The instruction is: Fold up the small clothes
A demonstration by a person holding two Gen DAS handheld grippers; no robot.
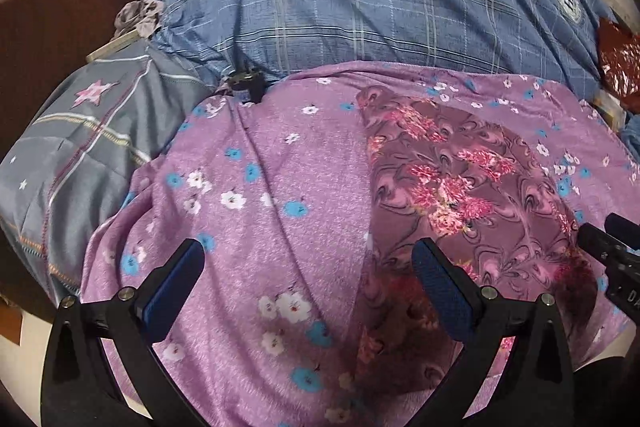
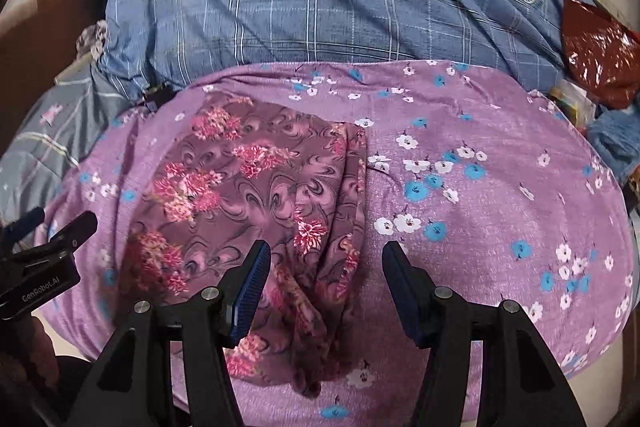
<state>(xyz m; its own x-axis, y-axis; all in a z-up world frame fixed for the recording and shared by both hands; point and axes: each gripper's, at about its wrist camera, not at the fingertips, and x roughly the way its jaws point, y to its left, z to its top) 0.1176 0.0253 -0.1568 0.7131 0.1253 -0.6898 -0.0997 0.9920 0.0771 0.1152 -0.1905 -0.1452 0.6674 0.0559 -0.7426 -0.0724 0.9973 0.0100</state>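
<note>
A small mauve garment (image 1: 460, 167) (image 2: 248, 179) with swirls and pink flowers lies flat on a purple bedsheet (image 1: 260, 187) (image 2: 480, 235) printed with blue and white blossoms. My left gripper (image 1: 310, 251) hovers open over the garment's near left edge; its right finger is above the cloth and its left finger above bare sheet. My right gripper (image 2: 328, 249) stands open over the garment's bunched right edge, with the folds between its fingers and no pad pressing on them. Each gripper shows at the edge of the other's view: the right gripper (image 1: 612, 251), the left gripper (image 2: 40, 239).
A bulky blue checked duvet (image 1: 340, 7) (image 2: 320, 7) lies behind the sheet. A grey pillow with a pink star (image 1: 80, 139) sits at the left, a black plug (image 1: 246, 85) beside it. A shiny red bag (image 1: 618, 59) (image 2: 596, 47) is at the far right.
</note>
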